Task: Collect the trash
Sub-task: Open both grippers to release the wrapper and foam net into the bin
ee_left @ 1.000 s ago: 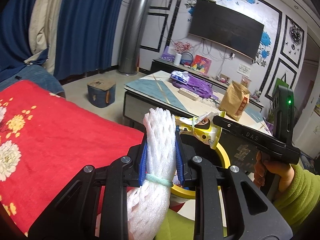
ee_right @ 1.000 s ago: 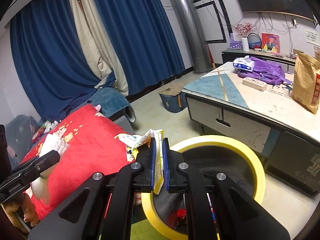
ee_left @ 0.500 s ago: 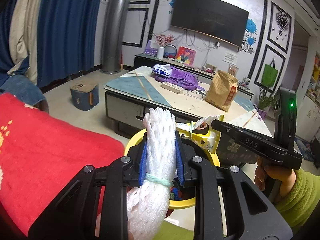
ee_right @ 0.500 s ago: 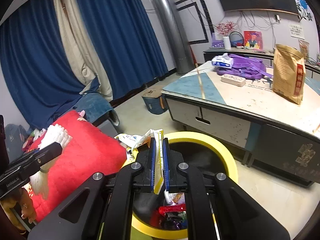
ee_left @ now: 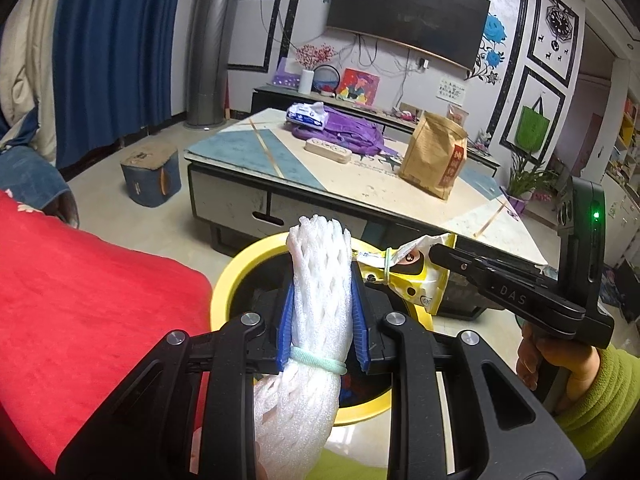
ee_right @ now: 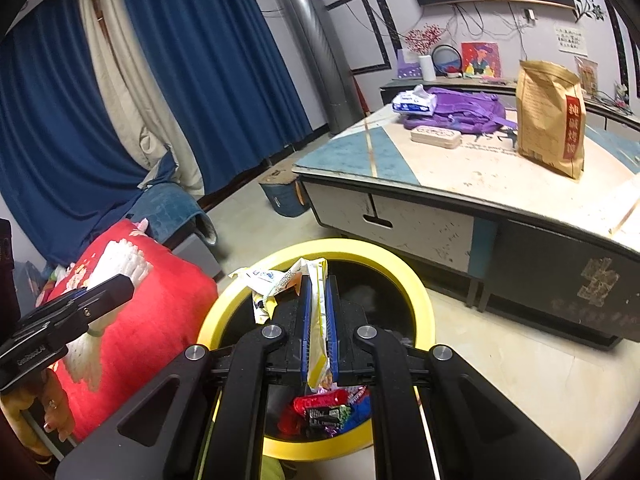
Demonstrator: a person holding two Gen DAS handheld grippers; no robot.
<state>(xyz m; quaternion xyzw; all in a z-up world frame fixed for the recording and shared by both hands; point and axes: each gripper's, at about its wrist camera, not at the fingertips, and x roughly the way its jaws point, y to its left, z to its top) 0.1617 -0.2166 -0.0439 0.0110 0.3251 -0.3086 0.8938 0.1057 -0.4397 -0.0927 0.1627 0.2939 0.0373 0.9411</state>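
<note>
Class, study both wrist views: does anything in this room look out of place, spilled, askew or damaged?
Nothing is spilled. The coffee table front is scuffed and its dark panel bears a worn patch. Otherwise both held pieces, the foam net and yellow wrapper, hang over the yellow-rimmed bin, as expected.

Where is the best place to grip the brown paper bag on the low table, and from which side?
Probably the folded top edge of the brown paper bag, pinched from above: it stands upright, and that edge is flat and thin enough for two fingers.

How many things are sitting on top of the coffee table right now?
4: a tissue pack on a purple backpack at the far side, a white box in front of them, a brown paper bag toward the right. Others may be hidden.
</note>
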